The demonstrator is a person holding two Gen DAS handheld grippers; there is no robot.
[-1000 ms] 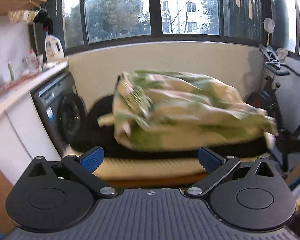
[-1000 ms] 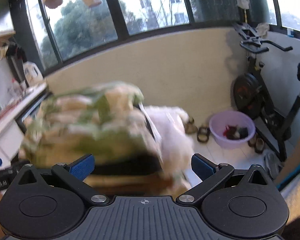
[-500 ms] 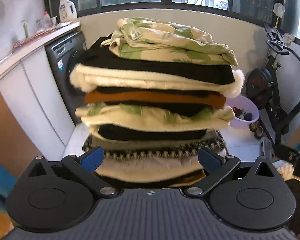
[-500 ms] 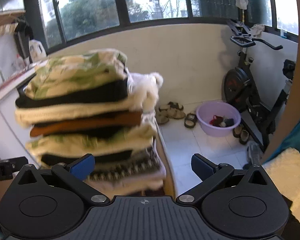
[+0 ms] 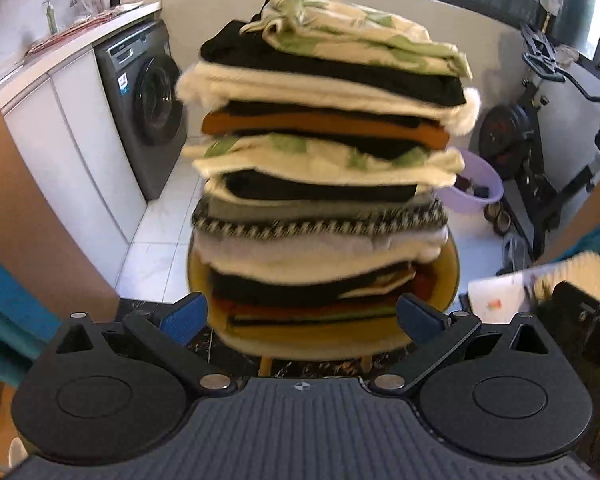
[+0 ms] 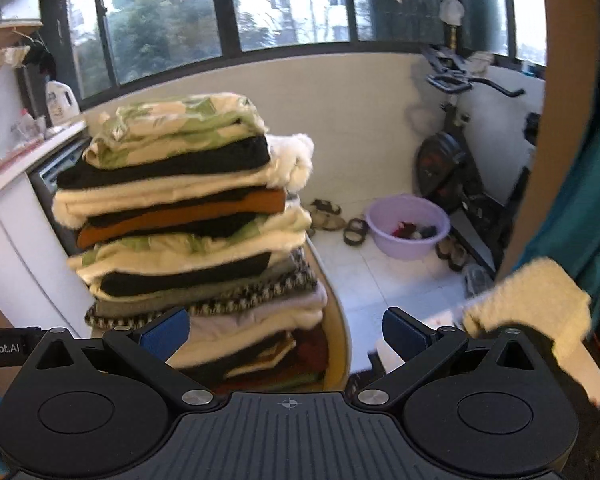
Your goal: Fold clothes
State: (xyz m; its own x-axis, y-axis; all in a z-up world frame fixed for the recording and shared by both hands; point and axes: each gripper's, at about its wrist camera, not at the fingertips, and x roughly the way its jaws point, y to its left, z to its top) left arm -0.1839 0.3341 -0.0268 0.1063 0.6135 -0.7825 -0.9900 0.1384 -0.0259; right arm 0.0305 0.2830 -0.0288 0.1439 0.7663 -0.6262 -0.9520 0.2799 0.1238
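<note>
Left wrist view: a tall stack of folded clothes [image 5: 324, 168] is seen on a round yellow stool [image 5: 450, 276], straight ahead of the left claw [image 5: 302, 316].
Left claw: both blue pads are spread wide, and nothing is held between them.
Right claw [image 6: 286, 330]: it is likewise spread wide and empty, with the stack ahead to its left.
Top layer: a green-and-cream printed garment [image 6: 180, 128] is laid uppermost, with black, cream fleece and orange layers beneath it.
Unfolded piece: a cream fuzzy cloth [image 6: 532, 304] is seen low on the right, just beside the right claw; what it rests on cannot be told.
Handling: the clothes are judged soft, light and limp, so any piece would sag and drape once lifted.
Where to grip: a hem or corner edge is judged best, one claw at each end, so that the cloth is spread flat.
Risk: the stack is seen to be uneven, with layers overhanging the stool rim, and it could probably be toppled by a sideways push.
Surroundings: a washing machine [image 5: 148, 104] and a purple basin [image 6: 408, 226] are seen on the tiled floor behind.
</note>
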